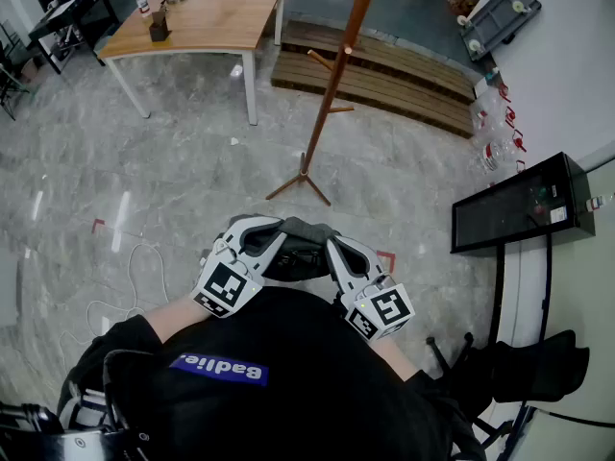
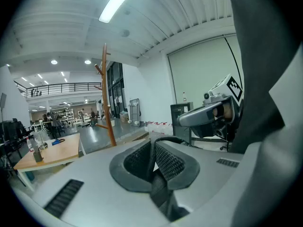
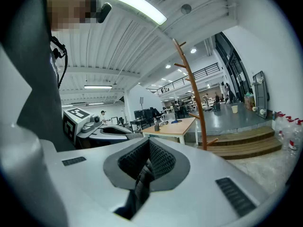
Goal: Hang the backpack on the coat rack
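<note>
The wooden coat rack [image 1: 332, 84] stands on the floor ahead of me, a few steps off; it also shows in the left gripper view [image 2: 108, 108] and the right gripper view [image 3: 194, 98]. A dark grey backpack [image 1: 300, 246] hangs close to my body between both grippers. My left gripper [image 1: 272, 232] is shut on a dark strap [image 2: 160, 189] of the backpack. My right gripper [image 1: 333, 246] is shut on another dark strap [image 3: 140, 187]. Most of the backpack is hidden by the grippers and my torso.
A wooden table [image 1: 202, 12] with small items stands at the far left. A low wooden platform [image 1: 384, 70] lies behind the rack. Water bottles [image 1: 495, 133] and a black cabinet [image 1: 524, 205] line the right wall. A white cable [image 1: 125, 286] lies on the floor at left.
</note>
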